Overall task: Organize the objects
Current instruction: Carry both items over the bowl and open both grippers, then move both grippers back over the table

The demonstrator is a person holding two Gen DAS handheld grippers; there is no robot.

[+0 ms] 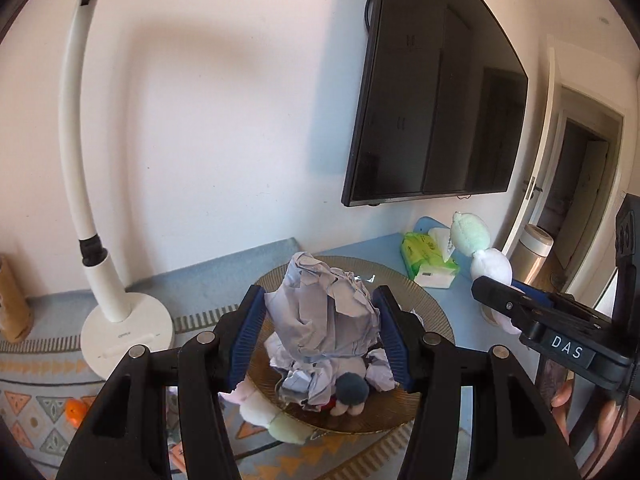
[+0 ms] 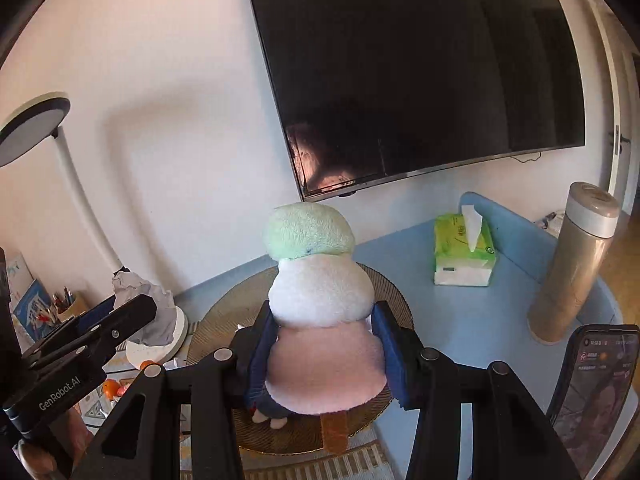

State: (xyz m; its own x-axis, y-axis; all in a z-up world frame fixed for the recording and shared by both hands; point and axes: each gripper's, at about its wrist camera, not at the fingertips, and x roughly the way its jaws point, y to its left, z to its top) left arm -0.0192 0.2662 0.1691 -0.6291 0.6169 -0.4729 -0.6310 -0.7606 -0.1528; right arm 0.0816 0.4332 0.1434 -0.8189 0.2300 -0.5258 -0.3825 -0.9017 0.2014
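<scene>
The left gripper [image 1: 320,336] has its blue pads pressed against a wad of crumpled paper [image 1: 324,308], held above the round ribbed gold plate [image 1: 436,320]; more crumpled paper and a small dark-headed doll [image 1: 351,394] lie on the plate beneath it; the right gripper [image 2: 324,356] is clamped on a plush dango skewer [image 2: 316,300], green ball on top, white in the middle, pink at the bottom, upright over the same plate; a white desk lamp [image 1: 120,312] stands left of the plate; a green tissue pack [image 2: 464,250] sits on the blue tabletop [image 2: 480,320] beyond; a tan thermos [image 2: 572,268] stands to the right, under a dark wall-mounted TV [image 2: 420,72].
</scene>
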